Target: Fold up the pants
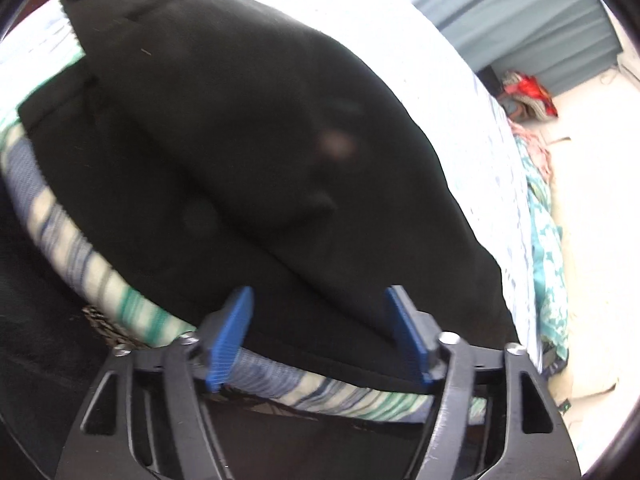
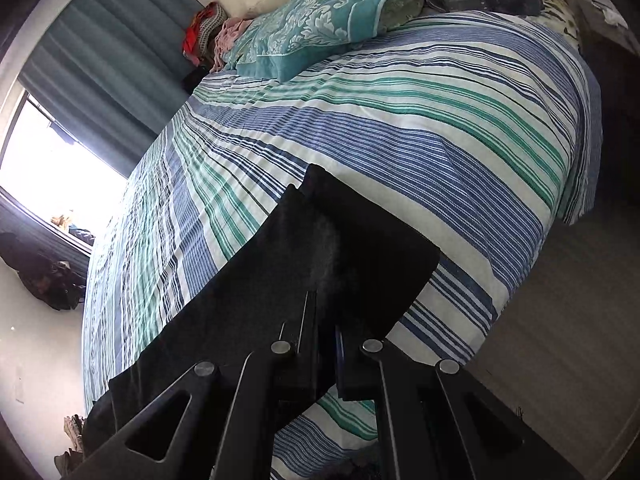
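Black pants [image 1: 248,152] on the striped bed [image 2: 400,120], ahead of the wide left tool [image 1: 320,336], seemingly clamped in the right tool [image 2: 326,320].

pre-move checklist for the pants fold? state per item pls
1. Left claw open, blue pads clear of cloth: ok.
2. Right claw shut on the black pants: ok; the cloth runs into the closed fingers.
3. Pants lie on the striped bedspread, none off the edge: cannot tell; the near hem sits close to the edge.
4. Folded layers lined up: cannot tell; left view is blurred.
5. Bedspread beyond the pants free for the next fold: ok.
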